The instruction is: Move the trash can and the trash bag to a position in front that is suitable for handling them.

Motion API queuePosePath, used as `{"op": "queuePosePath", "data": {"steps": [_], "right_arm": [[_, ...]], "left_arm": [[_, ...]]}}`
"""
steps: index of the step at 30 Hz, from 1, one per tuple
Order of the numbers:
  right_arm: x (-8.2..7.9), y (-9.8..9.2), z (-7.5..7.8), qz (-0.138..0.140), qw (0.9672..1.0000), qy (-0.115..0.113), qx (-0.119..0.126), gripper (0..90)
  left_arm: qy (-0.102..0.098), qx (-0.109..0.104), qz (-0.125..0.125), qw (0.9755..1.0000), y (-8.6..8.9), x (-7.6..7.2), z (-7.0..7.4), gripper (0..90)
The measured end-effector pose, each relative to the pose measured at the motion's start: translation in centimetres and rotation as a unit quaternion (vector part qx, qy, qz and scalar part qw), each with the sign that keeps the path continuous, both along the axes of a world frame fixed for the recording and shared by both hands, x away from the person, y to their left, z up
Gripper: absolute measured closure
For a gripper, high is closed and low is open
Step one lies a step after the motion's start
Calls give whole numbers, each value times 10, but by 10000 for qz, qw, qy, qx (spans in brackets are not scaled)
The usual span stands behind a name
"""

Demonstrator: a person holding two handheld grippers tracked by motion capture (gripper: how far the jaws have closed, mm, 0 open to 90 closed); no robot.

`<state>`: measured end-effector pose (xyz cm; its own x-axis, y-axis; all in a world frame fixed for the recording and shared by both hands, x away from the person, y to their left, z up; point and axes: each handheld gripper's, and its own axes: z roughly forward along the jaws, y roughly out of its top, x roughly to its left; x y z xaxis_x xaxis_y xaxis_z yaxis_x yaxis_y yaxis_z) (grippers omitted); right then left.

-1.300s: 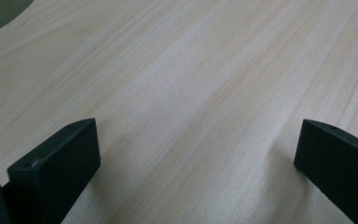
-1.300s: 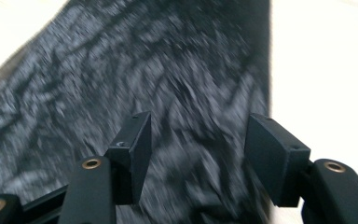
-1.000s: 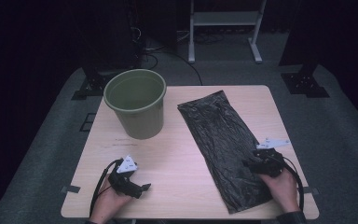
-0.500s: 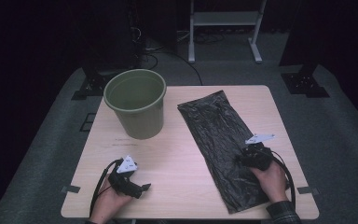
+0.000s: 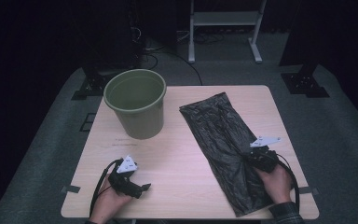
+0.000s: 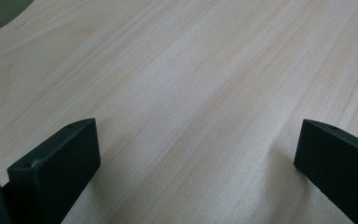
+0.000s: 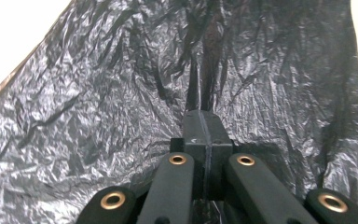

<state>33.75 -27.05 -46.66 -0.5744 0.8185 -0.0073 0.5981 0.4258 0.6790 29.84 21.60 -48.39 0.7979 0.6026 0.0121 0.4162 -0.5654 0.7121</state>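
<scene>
- Black plastic bag lying flat on the right half of our wooden counter, right of the green bucket.
- We are pinching a fold of bag in our right gripper; its fingers have just been closing and are now clamped on the film.
- We are resting our left gripper on bare counter, fingers wide apart, nothing between.
</scene>
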Motion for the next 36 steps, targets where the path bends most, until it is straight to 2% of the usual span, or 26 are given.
{"op": "queuePosePath", "data": {"steps": [2, 5, 6, 10, 13, 15, 16, 17, 18, 19, 21, 22, 27, 31, 32, 35, 36], "right_arm": [[-12, -13, 0, -42, 9999, 85, 62, 900], [-21, -20, 0, -44, 9999, 104, 60, 900], [-32, -26, 0, -39, 9999, 111, 31, 900], [-44, -35, -2, -3, 9999, 61, 107, 900], [-46, -37, -1, 6, 9999, 9, 117, 897], [-47, -38, 3, -58, 9997, -126, 186, 745], [-45, -38, 6, -141, 9991, -240, 331, 594], [-44, -37, 6, -169, 9987, -328, 351, 513], [-42, -35, 7, -143, 9985, -386, 358, 447], [-42, -35, 7, -143, 9985, -386, 358, 447], [-36, -30, 6, -208, 9984, -436, 310, 288], [-32, -27, 5, -263, 9982, -451, 296, 241], [-17, -17, 2, -258, 9977, -512, 349, 131], [-8, -13, -7, -184, 9983, -344, 434, 63], [-6, -11, -10, -190, 9988, -313, 338, 21], [-2, -7, -18, -209, 9997, -107, 99, 3], [-2, -7, -19, -189, 9997, -83, 125, 3]], "left_arm": [[0, 1, 0, 10000, 0, 0, 0, 0], [0, -2, -2, 10000, 0, 0, 0, 0], [0, 1, -1, 10000, 0, 0, 0, 0], [0, 1, 0, 10000, 0, 0, 0, 0], [0, -1, -1, 10000, 0, 0, 0, 0], [-1, 1, 0, 10000, 0, 0, 0, 0], [0, 0, 0, 10000, 0, 0, 0, 0], [-1, 1, 0, 10000, 0, 0, 0, 0], [0, 1, 0, 10000, 0, 0, 0, 0], [0, 1, 0, 10000, 0, 0, 0, 0], [0, 0, -1, 10000, 0, 0, 0, 0], [0, 0, -1, 10000, 0, 0, 0, 0], [-4, 12, 13, 10000, 0, 0, 0, 0], [-3, 12, 19, 10000, 0, 1, 0, 0], [-3, 11, 20, 10000, 0, 1, 0, 0], [-4, 14, 30, 10000, 0, 1, 0, 0], [-4, 14, 37, 10000, 0, 1, 0, 0]]}}
